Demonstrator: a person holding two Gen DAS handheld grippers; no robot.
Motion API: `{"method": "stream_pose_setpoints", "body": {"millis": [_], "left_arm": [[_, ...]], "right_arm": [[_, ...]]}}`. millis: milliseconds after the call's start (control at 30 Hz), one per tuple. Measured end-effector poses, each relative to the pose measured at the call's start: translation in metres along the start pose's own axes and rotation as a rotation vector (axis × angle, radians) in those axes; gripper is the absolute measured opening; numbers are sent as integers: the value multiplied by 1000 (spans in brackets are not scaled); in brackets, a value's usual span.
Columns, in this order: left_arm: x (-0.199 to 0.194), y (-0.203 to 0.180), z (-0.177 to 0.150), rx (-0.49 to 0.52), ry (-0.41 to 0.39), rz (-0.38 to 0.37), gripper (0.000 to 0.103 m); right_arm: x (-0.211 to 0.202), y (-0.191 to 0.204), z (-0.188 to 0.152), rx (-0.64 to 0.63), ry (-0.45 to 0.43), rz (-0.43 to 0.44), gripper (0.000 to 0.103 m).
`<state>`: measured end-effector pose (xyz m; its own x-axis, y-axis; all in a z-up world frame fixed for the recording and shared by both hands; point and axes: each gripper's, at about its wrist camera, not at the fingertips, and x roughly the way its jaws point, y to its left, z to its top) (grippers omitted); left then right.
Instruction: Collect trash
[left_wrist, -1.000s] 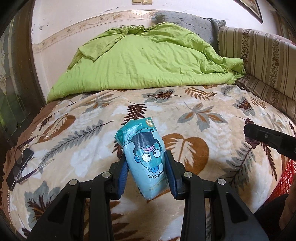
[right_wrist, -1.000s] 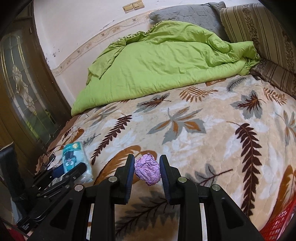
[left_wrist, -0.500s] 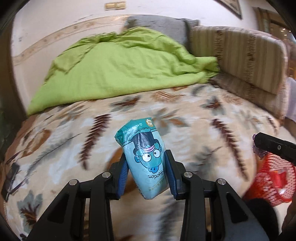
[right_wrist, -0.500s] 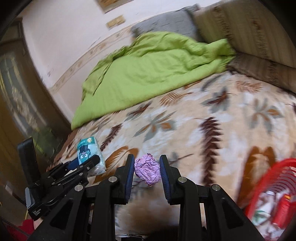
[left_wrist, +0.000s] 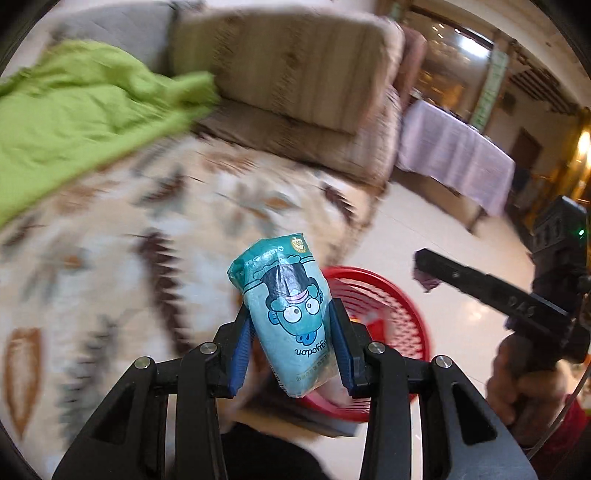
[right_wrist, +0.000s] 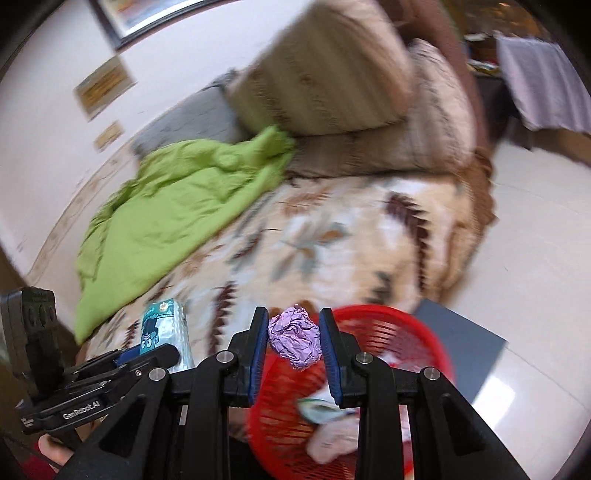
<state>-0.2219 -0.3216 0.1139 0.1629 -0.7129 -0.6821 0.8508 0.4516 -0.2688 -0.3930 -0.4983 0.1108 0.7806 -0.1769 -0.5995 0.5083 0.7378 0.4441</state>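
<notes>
The left claw (left_wrist: 291, 336) was clenched on the teal wipes pack (left_wrist: 286, 314), held above the near rim of the red basket (left_wrist: 399, 310) beside the bed (left_wrist: 110, 240). The right claw (right_wrist: 293, 343) gripped a crumpled purple wrapper (right_wrist: 293, 338) over that basket's left edge. Best would be to bring each claw past the rim, above the basket's middle, and lower before letting go, one at a time, lest the light wrapper drift out.
</notes>
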Motion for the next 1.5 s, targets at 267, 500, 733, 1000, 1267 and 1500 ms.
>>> {"method": "stream_pose_setpoints", "body": {"millis": [267, 500, 733, 1000, 1267, 1500], "left_arm": [[49, -22, 3, -7, 103, -104, 65], [-11, 2, -13, 17, -55, 63, 83], [-68, 30, -43, 56, -171, 253, 96], [-107, 58, -79, 53, -205, 482, 98], [-132, 60, -90, 87, -280, 468, 99], [-126, 67, -92, 76, -258, 540, 99]], "right_arm": [[3, -33, -4, 56, 27, -85, 62], [-14, -2, -9, -28, -33, -337, 88], [-32, 58, -50, -70, -146, -580, 103], [-42, 103, -94, -77, -58, -581, 103], [-54, 125, -99, -150, -110, -640, 103], [-51, 131, -99, -185, -105, -655, 103]]}}
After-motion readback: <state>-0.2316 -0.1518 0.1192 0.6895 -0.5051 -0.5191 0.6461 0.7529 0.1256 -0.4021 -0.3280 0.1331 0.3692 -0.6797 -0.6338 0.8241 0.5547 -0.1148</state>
